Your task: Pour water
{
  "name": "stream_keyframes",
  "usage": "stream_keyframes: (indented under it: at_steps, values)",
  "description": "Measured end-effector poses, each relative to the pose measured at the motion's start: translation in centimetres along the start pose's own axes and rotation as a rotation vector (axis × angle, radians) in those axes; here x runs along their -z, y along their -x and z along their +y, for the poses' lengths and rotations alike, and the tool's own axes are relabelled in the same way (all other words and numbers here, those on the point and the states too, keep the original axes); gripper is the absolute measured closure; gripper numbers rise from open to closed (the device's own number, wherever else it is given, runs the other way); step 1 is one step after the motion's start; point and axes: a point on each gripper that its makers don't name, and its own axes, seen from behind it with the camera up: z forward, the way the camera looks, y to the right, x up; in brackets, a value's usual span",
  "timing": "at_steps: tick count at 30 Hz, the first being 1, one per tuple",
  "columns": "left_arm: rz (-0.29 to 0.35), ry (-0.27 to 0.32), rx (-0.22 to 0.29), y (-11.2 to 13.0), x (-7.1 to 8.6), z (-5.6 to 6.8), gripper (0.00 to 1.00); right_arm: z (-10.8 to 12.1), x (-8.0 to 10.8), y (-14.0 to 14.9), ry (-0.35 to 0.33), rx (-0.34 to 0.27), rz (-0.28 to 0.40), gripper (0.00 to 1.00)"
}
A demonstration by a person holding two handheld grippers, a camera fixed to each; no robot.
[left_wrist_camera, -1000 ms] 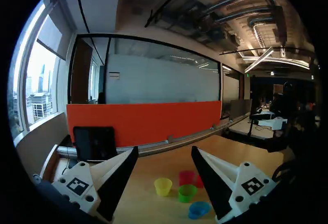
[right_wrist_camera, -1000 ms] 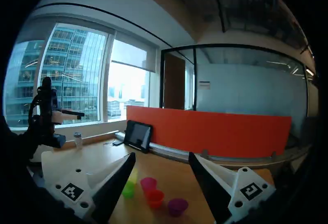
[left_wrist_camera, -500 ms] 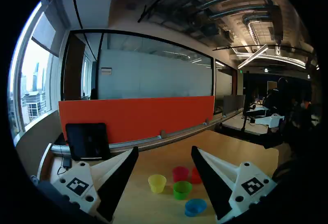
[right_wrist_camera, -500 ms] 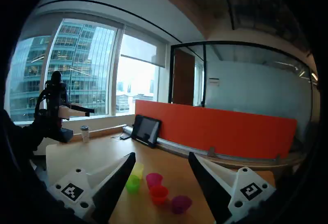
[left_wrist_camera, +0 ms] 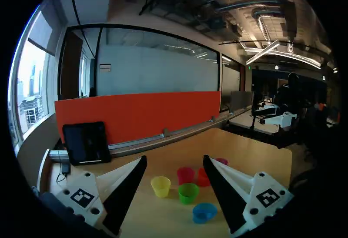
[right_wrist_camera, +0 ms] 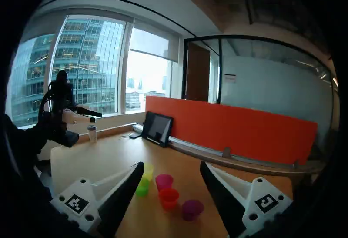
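Over the light wooden table (left_wrist_camera: 256,151), the left gripper (left_wrist_camera: 174,157) and the right gripper (right_wrist_camera: 171,164) both hang empty with fingers wide apart, while a small yellow plastic cup (left_wrist_camera: 160,186), a green cup (left_wrist_camera: 188,192), a pink cup (left_wrist_camera: 185,175) and a blue cup (left_wrist_camera: 203,212) stand clustered near the table's middle.

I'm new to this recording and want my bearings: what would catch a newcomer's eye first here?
A cluster of small coloured cups on the wooden table, low in both views, catches the eye first. Behind it runs a long orange partition with a dark tablet propped at its left end. In the right gripper view, tall windows show glass towers outside.
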Motion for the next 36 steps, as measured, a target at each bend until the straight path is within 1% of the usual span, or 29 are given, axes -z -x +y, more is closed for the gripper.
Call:
stream_keyframes:
  at_steps: [8, 21, 30, 36]
  values:
    - [-0.044, 0.054, -0.018, 2.4, -0.5, 1.3, 0.04, 0.3, 0.1, 1.5, -0.011, -0.009, -0.04, 0.0]
    - [-0.13, 0.111, -0.051, 6.3, -1.5, 2.9, 0.04, 0.5, -0.4, 3.7, -0.022, -0.014, -0.094, 0.0]
    - [-0.207, 0.143, -0.062, 10.0, -2.4, 3.9, 0.04, 0.7, -0.8, 5.9, -0.021, -0.027, -0.135, 0.0]
    - [-0.261, 0.158, -0.076, 12.6, -3.1, 4.4, 0.04, 0.8, -1.2, 7.0, -0.023, -0.019, -0.161, 0.0]
